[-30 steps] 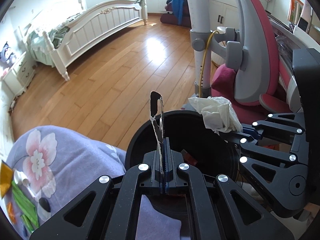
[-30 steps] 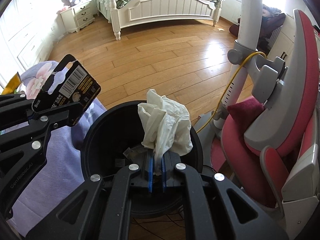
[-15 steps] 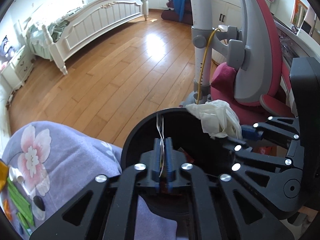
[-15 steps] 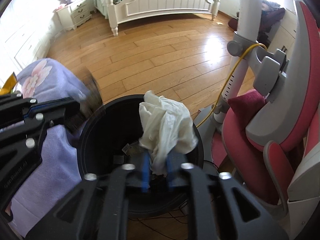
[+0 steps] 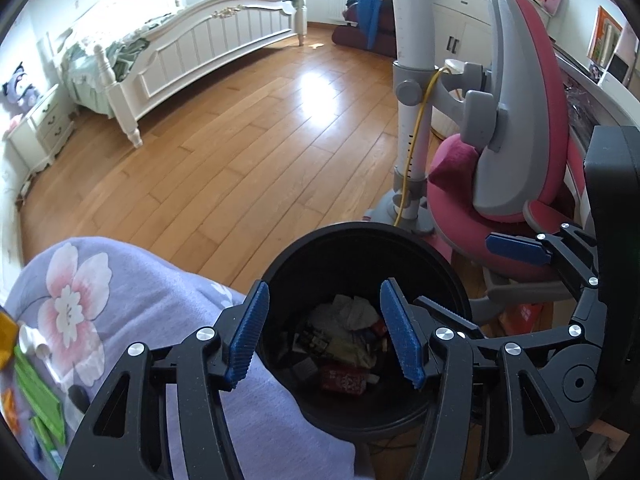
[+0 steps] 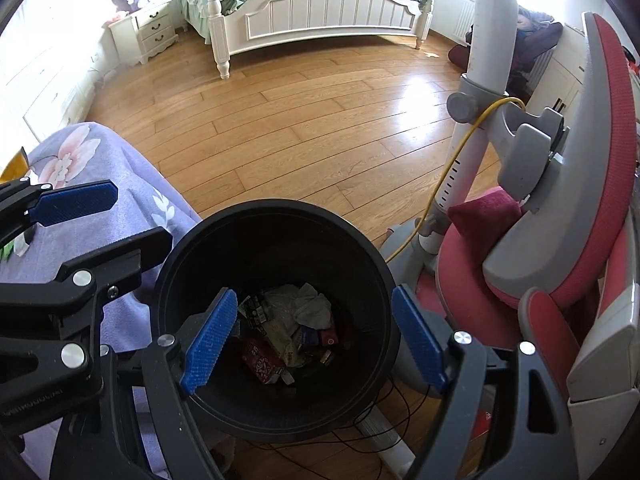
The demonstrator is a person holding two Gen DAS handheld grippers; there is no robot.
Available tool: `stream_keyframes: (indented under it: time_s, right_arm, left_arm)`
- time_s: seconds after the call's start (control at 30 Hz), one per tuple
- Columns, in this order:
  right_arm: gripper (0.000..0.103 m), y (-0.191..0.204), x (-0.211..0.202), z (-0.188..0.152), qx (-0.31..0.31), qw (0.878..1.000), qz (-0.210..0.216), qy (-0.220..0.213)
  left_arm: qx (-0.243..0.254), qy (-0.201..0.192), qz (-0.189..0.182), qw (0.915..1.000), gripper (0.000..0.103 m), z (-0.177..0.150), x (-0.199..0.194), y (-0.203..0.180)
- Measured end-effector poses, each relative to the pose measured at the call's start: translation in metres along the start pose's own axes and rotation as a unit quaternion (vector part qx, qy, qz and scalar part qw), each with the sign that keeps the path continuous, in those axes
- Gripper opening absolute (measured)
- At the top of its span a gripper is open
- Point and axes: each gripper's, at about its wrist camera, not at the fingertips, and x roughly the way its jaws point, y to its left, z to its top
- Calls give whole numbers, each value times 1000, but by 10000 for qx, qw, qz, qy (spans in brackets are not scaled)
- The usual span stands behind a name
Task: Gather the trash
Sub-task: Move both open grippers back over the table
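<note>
A black round trash bin (image 5: 448,276) stands on the wooden floor, seen from above in both views (image 6: 372,256). Inside lie a crumpled white tissue (image 6: 312,308), a dark barcode package (image 6: 254,312) and other wrappers (image 5: 340,344). My left gripper (image 5: 324,332) is open and empty above the bin. My right gripper (image 6: 312,344) is open and empty above it too. Each gripper shows at the edge of the other's view, the right one's blue pad (image 5: 516,244) and the left one's blue pad (image 6: 76,202).
A purple flowered cloth (image 5: 132,292) covers a surface left of the bin, with green and orange wrappers (image 5: 36,396) on it. A pink and grey chair (image 5: 516,128) and a grey stand with a yellow cable (image 5: 412,92) stand to the right. A white bed (image 6: 320,8) is beyond.
Both grippers have opened. The barcode package fell from the left gripper and the white tissue from the right gripper into the bin.
</note>
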Motion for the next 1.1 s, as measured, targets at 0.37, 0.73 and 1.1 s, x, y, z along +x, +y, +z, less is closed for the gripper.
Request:
stream_keyframes:
  time_s: [0.37, 0.73, 1.1]
  right_arm:
    - [79, 5, -4, 2, -59, 9999, -122, -22]
    - [79, 48, -14, 17, -381, 9991, -121, -159]
    - [79, 139, -24, 39, -968, 9944, 177, -382]
  left_arm:
    - [-64, -70, -8, 10000, 59, -4, -11, 7]
    - [-521, -385, 321, 9974, 79, -24, -47, 58]
    - [-1225, -419, 955, 9870, 79, -72, -93, 162]
